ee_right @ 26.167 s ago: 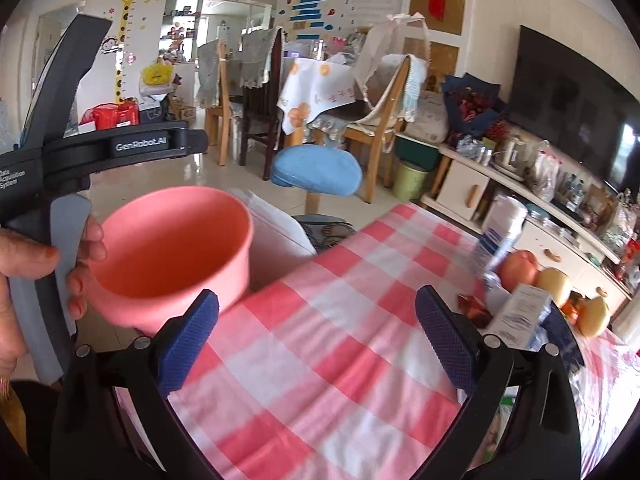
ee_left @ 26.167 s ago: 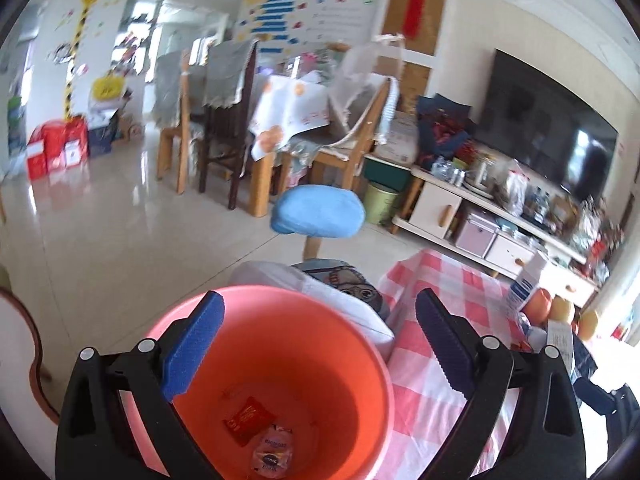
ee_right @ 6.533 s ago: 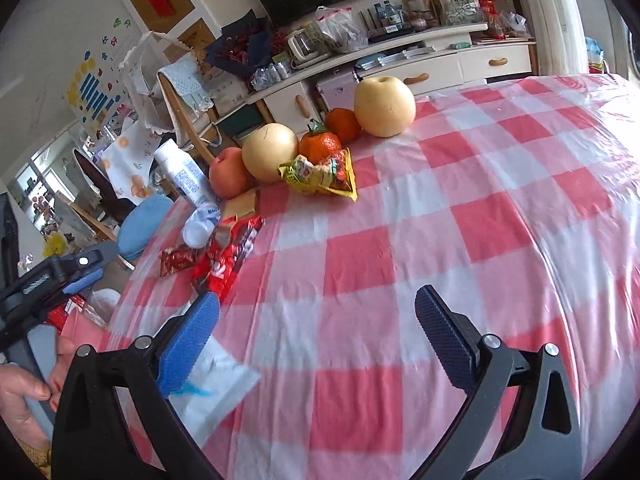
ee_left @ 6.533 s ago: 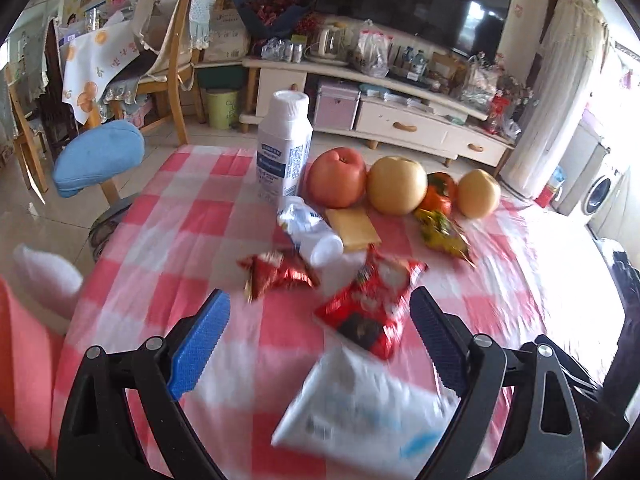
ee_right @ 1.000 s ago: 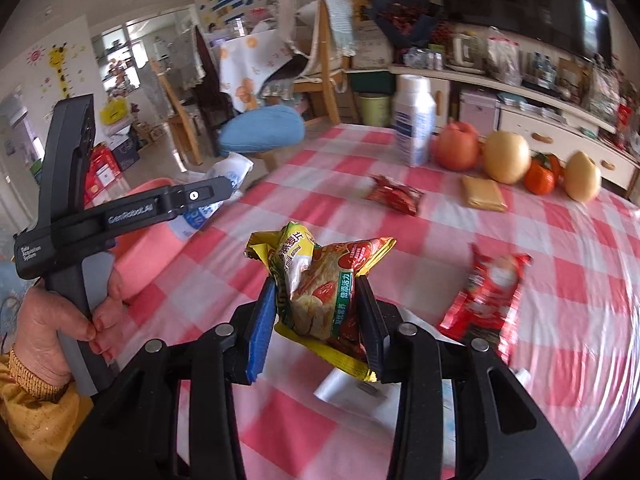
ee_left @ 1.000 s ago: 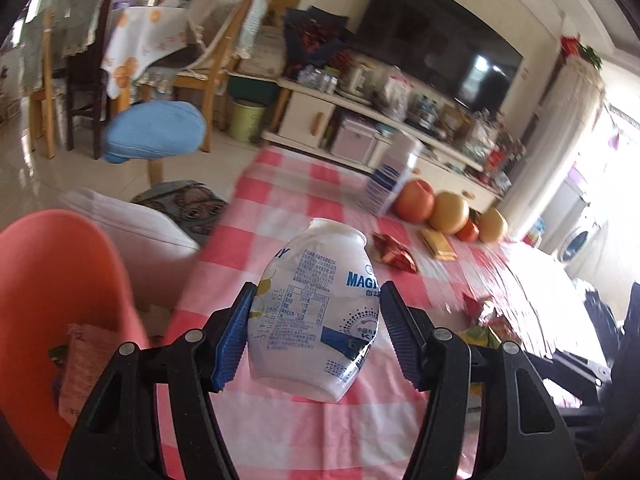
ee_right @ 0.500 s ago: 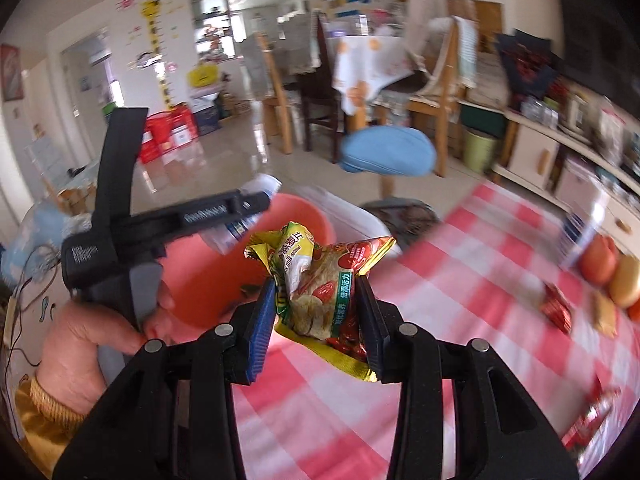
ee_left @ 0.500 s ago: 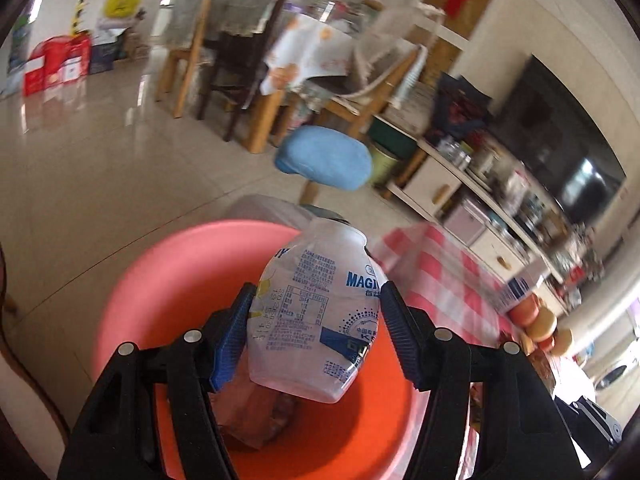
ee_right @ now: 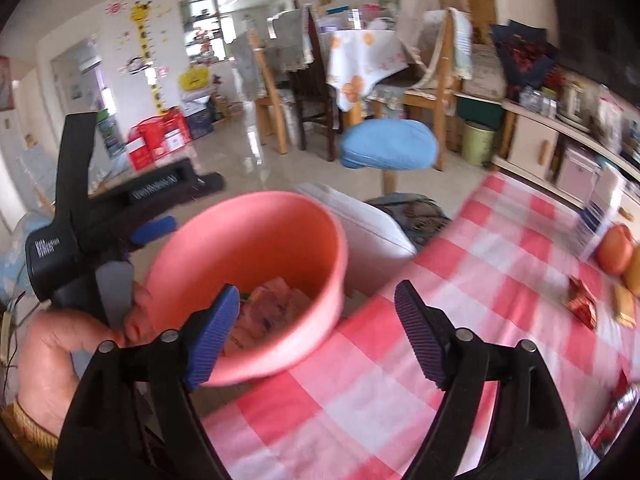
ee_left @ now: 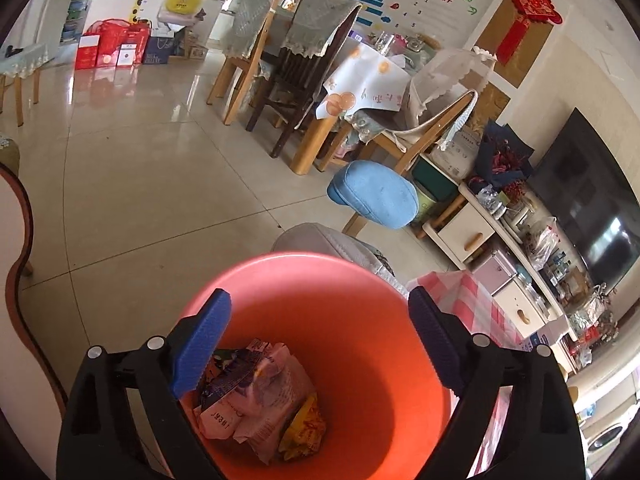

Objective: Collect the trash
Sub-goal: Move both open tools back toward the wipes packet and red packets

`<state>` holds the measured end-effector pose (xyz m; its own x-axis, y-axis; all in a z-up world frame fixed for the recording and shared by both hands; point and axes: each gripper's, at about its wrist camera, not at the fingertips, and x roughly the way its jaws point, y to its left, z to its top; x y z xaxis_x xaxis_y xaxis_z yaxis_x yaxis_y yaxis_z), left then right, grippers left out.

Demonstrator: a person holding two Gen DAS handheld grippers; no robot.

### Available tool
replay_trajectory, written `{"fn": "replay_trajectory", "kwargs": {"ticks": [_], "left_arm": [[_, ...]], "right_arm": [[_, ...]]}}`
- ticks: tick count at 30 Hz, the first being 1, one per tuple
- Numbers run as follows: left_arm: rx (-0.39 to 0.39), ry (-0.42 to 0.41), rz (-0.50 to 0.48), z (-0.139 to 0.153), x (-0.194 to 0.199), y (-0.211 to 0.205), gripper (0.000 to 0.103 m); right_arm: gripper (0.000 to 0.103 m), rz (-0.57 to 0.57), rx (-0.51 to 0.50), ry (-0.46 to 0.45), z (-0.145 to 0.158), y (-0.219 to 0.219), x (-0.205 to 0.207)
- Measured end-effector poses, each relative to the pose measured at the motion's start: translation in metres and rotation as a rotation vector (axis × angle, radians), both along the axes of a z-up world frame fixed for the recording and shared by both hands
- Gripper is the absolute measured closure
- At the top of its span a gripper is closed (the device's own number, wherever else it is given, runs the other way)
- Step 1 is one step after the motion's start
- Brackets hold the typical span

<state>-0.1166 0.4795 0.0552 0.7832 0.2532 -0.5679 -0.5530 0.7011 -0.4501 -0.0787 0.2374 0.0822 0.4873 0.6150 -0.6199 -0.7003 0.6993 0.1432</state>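
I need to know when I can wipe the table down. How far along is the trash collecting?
Done: the orange bucket holds a pile of wrappers, including a yellow snack bag. In hand: nothing; the left gripper and right gripper have just been opening their jaws, with nothing between them. Left: a small red wrapper and a red packet lie on the checked tablecloth.

The desk (ee_right: 460, 288) wears a red-and-white checked cloth. On it lie a red crinkled foil wrapper (ee_right: 581, 302) and a round red apple (ee_right: 616, 249).
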Motion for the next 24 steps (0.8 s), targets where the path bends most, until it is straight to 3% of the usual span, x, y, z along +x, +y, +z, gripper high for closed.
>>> {"fn": "replay_trajectory", "kwargs": {"ticks": [6,11,24], "left_arm": [[0.066,0.051,-0.081,0.002,0.015,-0.021,0.012],[0.141,0.037,-0.157,0.011,0.022,-0.049,0.012],[0.183,0.004,-0.308,0.017,0.039,-0.108,0.012]], "right_arm": [[0.015,-0.097,0.004,0.043,-0.013,-0.045,-0.002],[0.01,-0.143,-0.004,0.055,-0.024,-0.073,-0.01],[0.009,-0.187,-0.047,0.026,-0.035,-0.118,-0.037]]}}
